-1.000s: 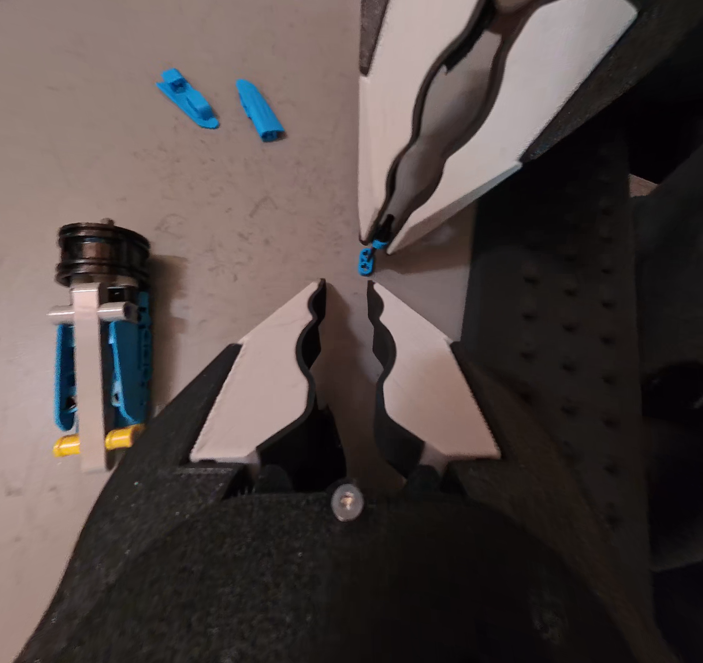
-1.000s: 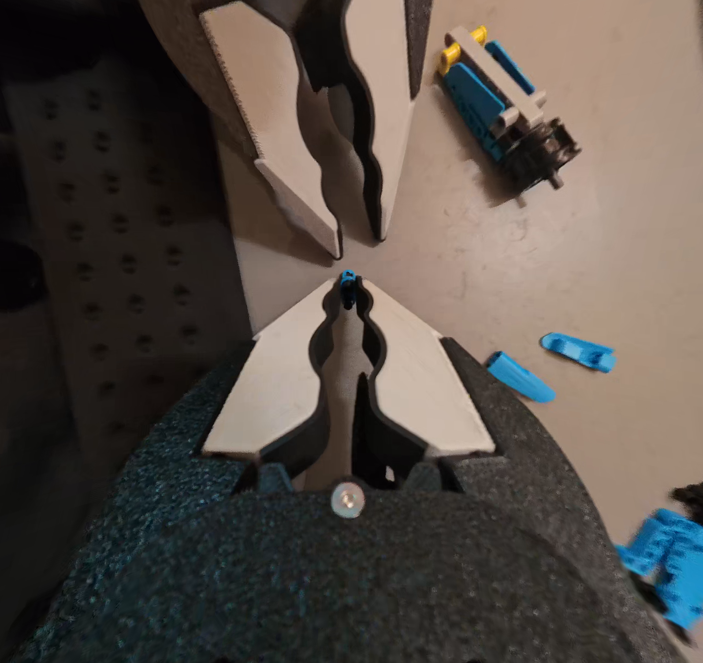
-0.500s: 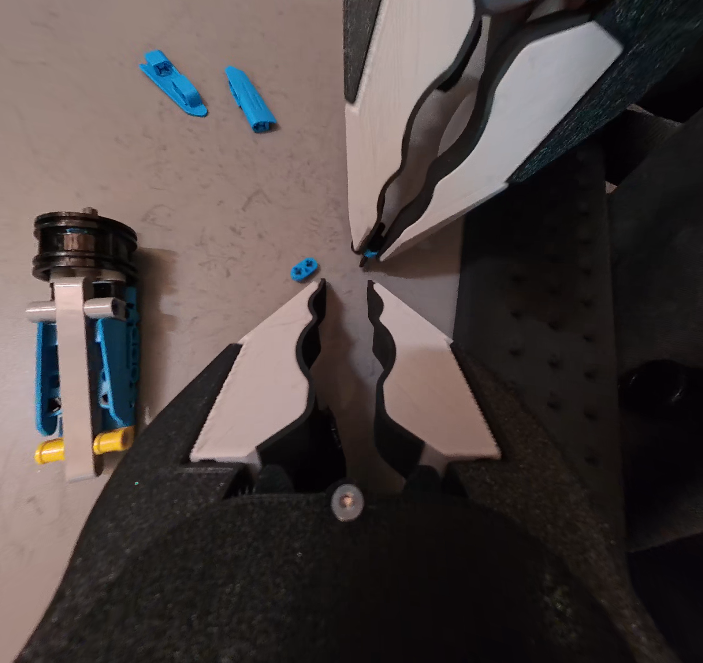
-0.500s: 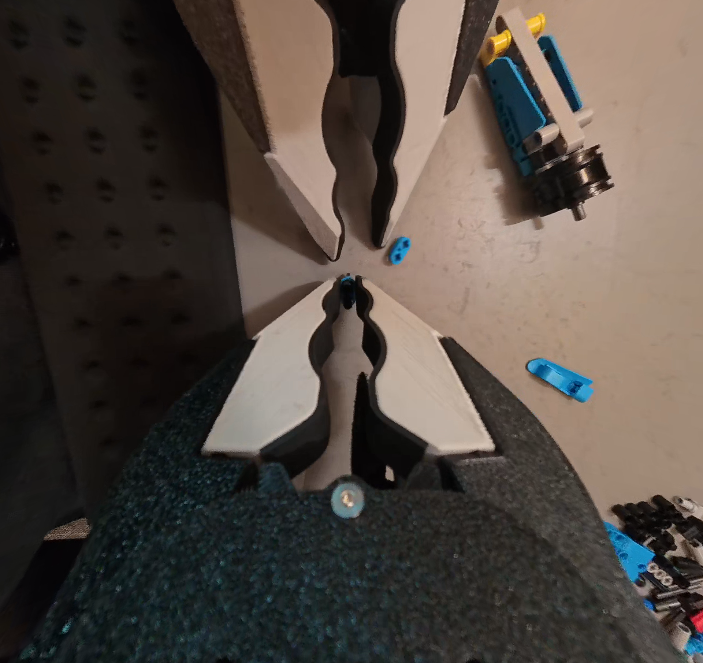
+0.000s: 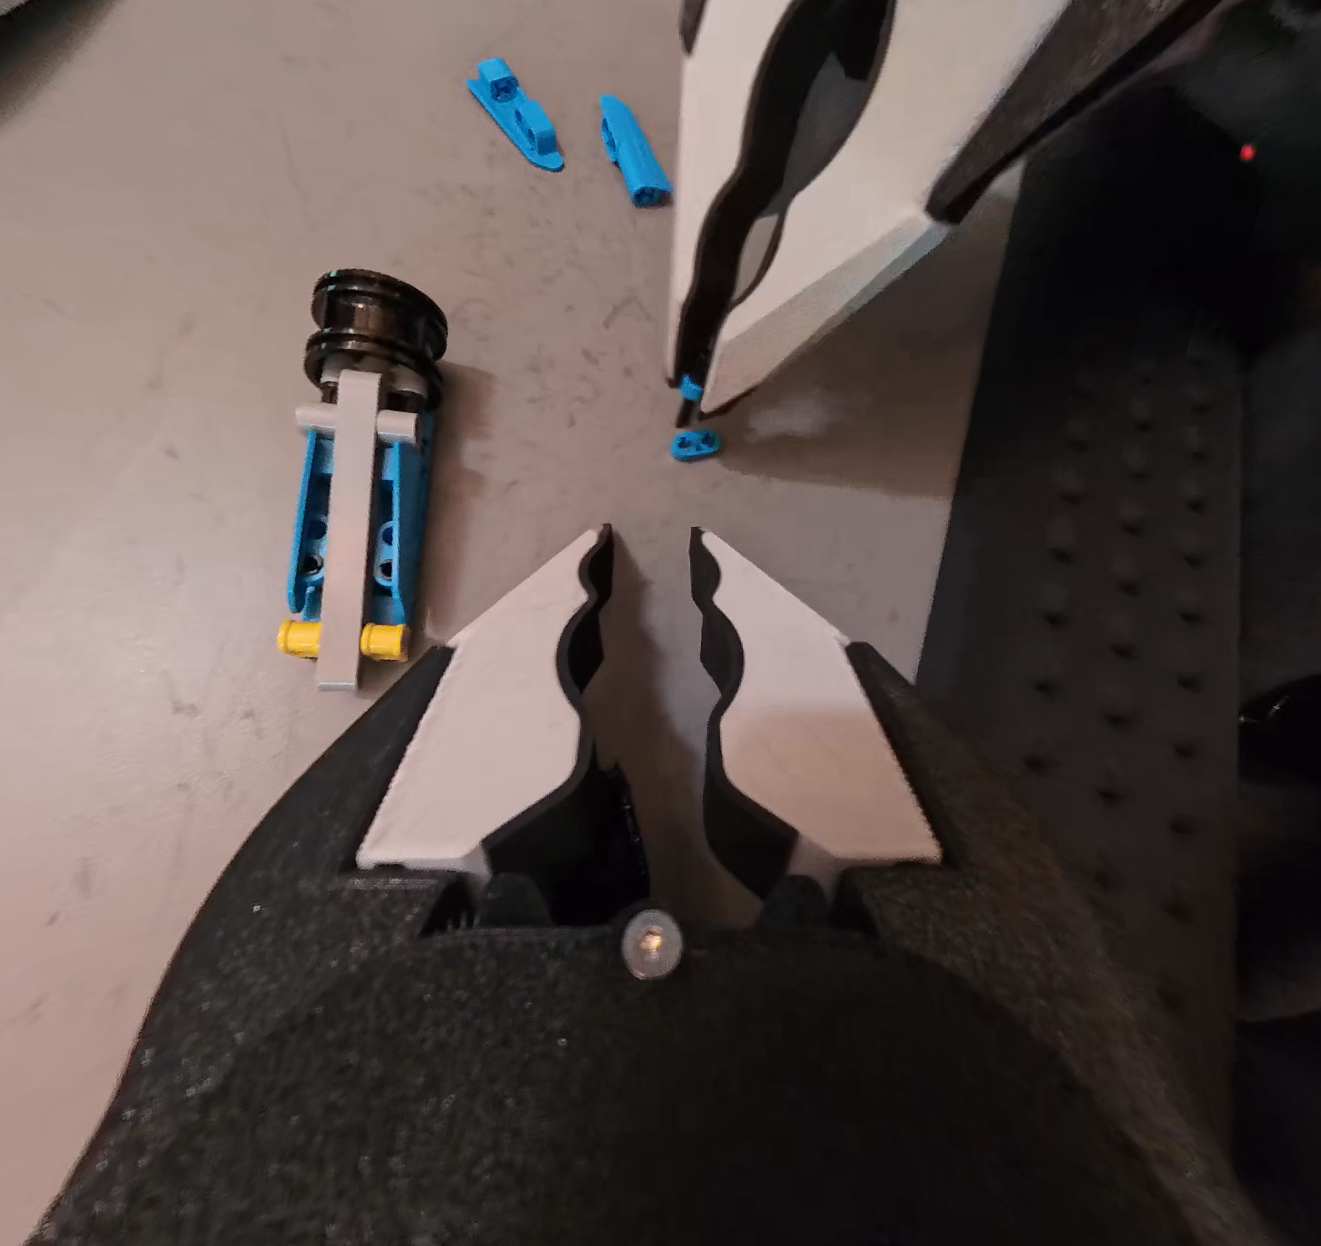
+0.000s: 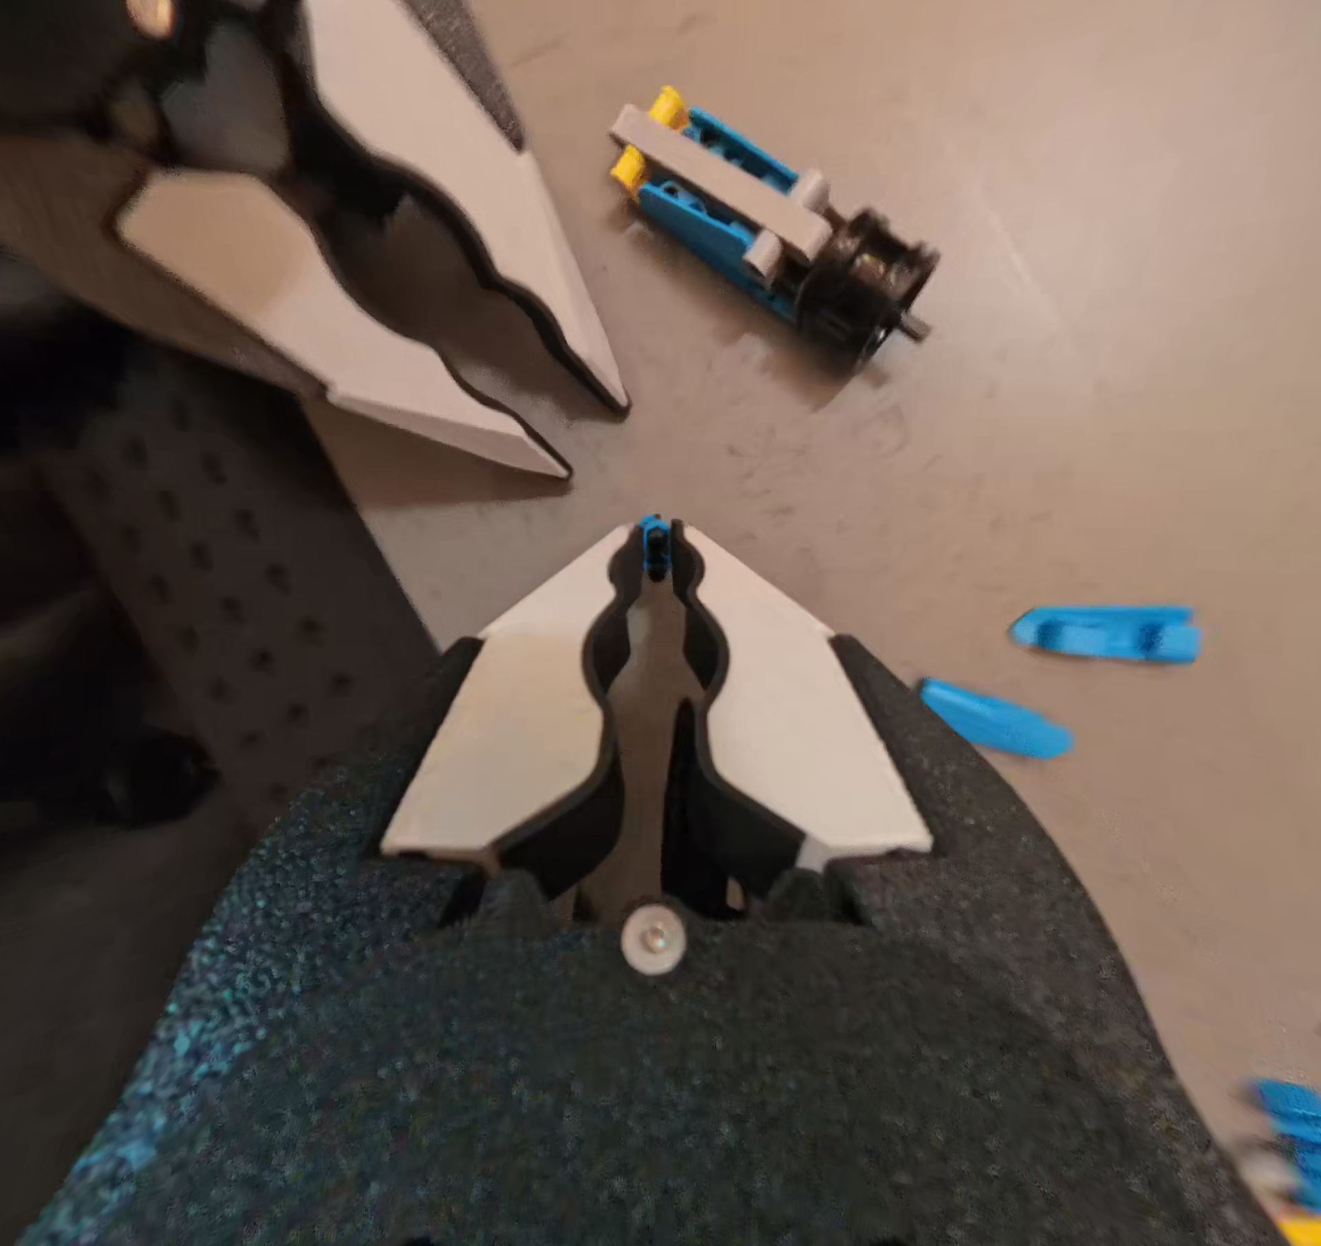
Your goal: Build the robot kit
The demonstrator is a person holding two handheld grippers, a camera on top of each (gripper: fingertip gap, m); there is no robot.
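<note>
A grey table (image 5: 179, 211) bears a wheeled blue-and-grey assembly (image 5: 357, 497) and two blue panels (image 5: 518, 118). The left gripper (image 5: 649, 532) hovers over it, jaws apart and empty. The right gripper (image 6: 654, 532) has its jaws clamped on a tiny blue pin (image 6: 653, 545). A small blue link (image 5: 695, 444) lies on the table between the two grippers' tips.

1 s ago the small blue link (image 5: 695, 444) hung at the right gripper (image 6: 657, 532) tips beside the blue pin (image 6: 655, 545); 0.5 s ago it lay on the table (image 5: 179, 282) by the left gripper (image 5: 649, 540) tip; now it lies flat just below the right gripper's tips. the 2 grippers, then tip to tip, now stand further apart and angled.
</note>
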